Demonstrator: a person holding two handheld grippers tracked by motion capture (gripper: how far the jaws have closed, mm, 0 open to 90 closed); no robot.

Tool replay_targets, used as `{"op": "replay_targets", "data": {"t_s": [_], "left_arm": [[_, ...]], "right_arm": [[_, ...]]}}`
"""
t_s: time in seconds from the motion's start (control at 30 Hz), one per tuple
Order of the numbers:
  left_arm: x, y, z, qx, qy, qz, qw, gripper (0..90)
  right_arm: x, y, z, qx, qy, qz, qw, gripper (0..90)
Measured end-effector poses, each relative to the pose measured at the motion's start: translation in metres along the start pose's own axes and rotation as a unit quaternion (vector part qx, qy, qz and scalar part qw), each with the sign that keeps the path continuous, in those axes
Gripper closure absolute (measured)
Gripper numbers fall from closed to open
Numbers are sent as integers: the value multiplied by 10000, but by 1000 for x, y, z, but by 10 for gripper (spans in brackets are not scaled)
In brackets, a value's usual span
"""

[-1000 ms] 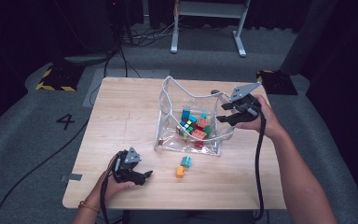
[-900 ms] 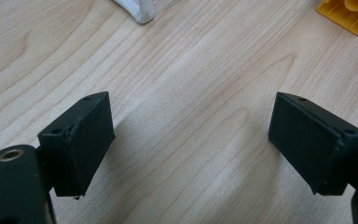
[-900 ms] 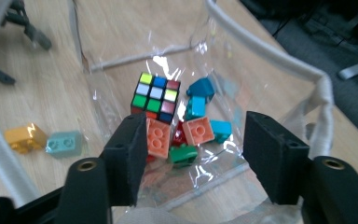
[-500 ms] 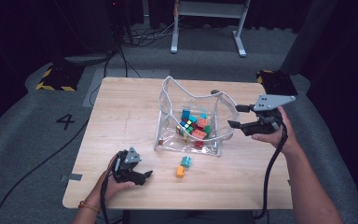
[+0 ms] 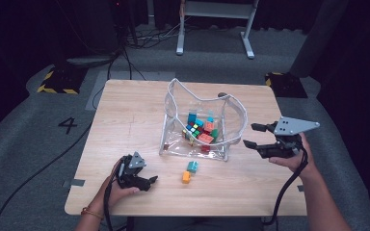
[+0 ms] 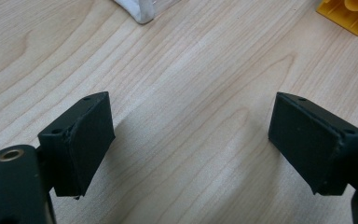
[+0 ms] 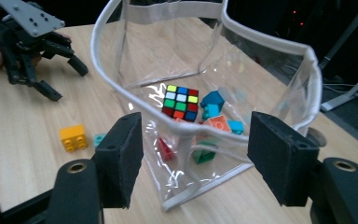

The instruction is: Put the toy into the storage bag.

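High view: a clear plastic pouch with white trim [image 5: 221, 120] stands open mid-counter on the pale wooden counter [image 5: 125, 115], holding coloured toy blocks and a puzzle cube. A teal block [image 5: 192, 166] and an orange block [image 5: 186, 177] lie just in front of it. The left gripper [image 5: 149, 181] rests near the front edge; the right gripper [image 5: 253, 135] hovers beside the pouch, jaws spread.

Left gripper view: jaws spread wide over bare wood, gripping nothing; the orange block [image 6: 347, 14] sits at the upper right.

Right gripper view: jaws apart, empty, framing the pouch [image 7: 279, 60] and the multicoloured puzzle cube [image 7: 181, 101] inside.
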State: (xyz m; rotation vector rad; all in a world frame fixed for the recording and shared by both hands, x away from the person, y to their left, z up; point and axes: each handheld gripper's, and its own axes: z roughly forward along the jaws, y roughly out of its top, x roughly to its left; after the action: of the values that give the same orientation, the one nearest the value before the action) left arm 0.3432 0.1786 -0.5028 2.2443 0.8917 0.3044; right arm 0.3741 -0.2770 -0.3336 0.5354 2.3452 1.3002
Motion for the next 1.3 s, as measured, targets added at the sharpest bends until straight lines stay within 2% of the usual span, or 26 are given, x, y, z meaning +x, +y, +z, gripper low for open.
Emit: {"op": "replay_targets", "data": {"t_s": [0.13, 0.27, 0.3, 0.5, 0.6, 0.73, 0.97, 1.07, 1.1, 1.2, 1.3], "left_arm": [[0, 0, 0, 1, 0, 2, 10000, 142], [0, 0, 0, -1, 1, 1, 10000, 142], [0, 0, 0, 0, 1, 2, 10000, 142], [0, 0, 0, 0, 1, 0, 10000, 142], [0, 0, 0, 1, 1, 3, 10000, 142], [0, 0, 0, 2, 19, 19, 10000, 142], [0, 0, 0, 1, 4, -1, 10000, 142], [0, 0, 0, 1, 9, 6, 10000, 142], [0, 0, 0, 1, 9, 5, 10000, 142], [0, 0, 0, 1, 4, 0, 10000, 142], [0, 0, 0, 1, 3, -3, 10000, 142]], "right_arm": [[6, -11, 1, -50, 62, 85, 9999, 361], [13, -20, 2, -108, 285, 211, 9993, 362], [14, -23, 3, -143, 378, 174, 9990, 362], [31, -35, 11, -61, 516, 14, 9986, 361], [36, -37, 13, -72, 519, 22, 9986, 362], [44, -43, 21, -22, 693, 22, 9976, 368], [62, -55, 50, 276, 956, -114, 9950, 377], [71, -59, 67, 381, 1164, -144, 9924, 379], [74, -60, 70, 412, 1167, -76, 9923, 381], [81, -63, 83, 447, 1332, -190, 9899, 383], [93, -67, 102, 469, 1510, -38, 9874, 390]]}}
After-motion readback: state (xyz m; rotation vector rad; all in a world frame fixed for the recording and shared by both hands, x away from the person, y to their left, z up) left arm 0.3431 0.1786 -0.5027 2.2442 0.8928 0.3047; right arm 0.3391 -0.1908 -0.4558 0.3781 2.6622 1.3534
